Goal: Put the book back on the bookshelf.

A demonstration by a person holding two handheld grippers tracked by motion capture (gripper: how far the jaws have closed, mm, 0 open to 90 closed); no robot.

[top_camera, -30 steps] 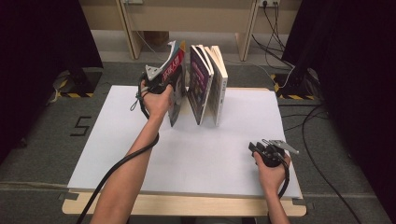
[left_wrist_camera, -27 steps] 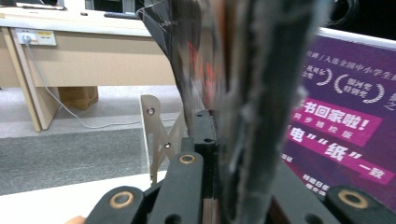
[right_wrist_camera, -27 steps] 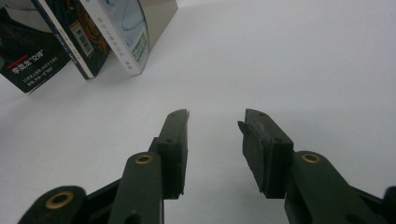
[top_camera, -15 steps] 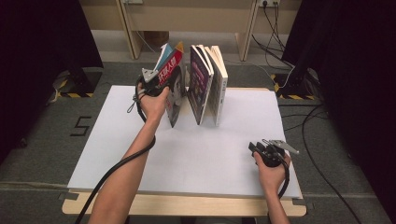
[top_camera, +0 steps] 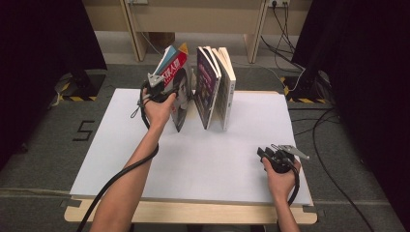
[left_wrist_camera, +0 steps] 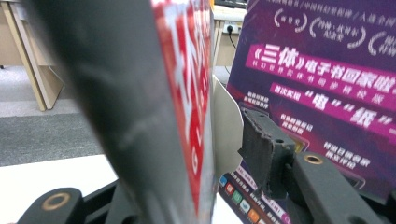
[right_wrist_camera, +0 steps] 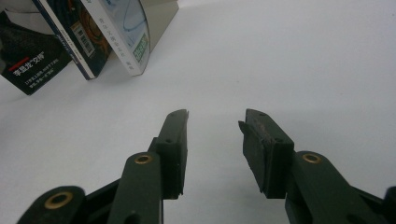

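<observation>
**High view: the left gripper lets go of a leaning book**

High view shows the left gripper (top_camera: 167, 92) at the red book (top_camera: 176, 92), which leans away from the purple book (top_camera: 207, 87) and cream book (top_camera: 226, 82) just beside it. Its jaws have just been opening; the red book sits between them, and the one pad in sight stands clear. Backing out slowly should keep that book from toppling. The right gripper (top_camera: 276, 157) rests released on the table (top_camera: 217, 159), well apart.

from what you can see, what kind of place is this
Probably a lab or recording workspace, not a home. A white table stands alone on grey carpet, dark curtains hang on both sides, cables trail across the floor to wall sockets, and yellow-black hazard tape marks the stand bases.
</observation>
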